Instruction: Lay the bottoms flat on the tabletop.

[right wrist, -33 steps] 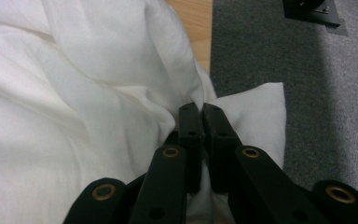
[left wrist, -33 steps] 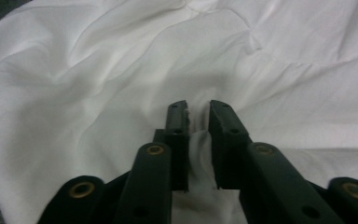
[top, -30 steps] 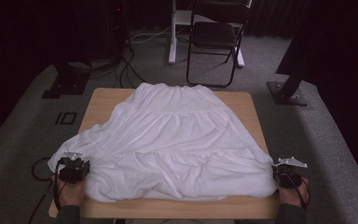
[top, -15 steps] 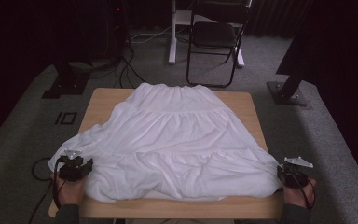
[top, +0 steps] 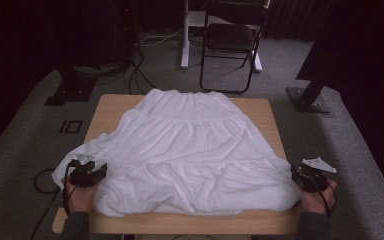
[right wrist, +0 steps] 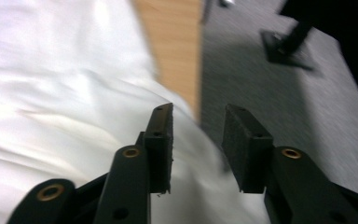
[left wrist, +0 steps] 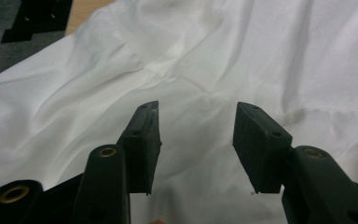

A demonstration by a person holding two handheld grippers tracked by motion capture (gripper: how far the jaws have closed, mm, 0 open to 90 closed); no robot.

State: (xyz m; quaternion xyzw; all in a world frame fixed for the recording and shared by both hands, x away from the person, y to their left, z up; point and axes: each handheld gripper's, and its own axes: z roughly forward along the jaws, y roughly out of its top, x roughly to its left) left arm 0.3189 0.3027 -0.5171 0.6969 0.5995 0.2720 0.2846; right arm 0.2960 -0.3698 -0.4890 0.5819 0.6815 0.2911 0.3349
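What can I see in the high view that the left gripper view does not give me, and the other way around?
The high view alone gives the whole white skirt spread over the wooden table, with its gathered waistband at the far edge and its hem hanging off the near corners. It also gives the folding chair behind the table, the right tool and both hands.

The left gripper view alone gives the left tool from close up: its two black jaws stand apart above the wrinkled cloth, with nothing pinched between them.

Both give the white skirt, a bit of the table and the grey floor.
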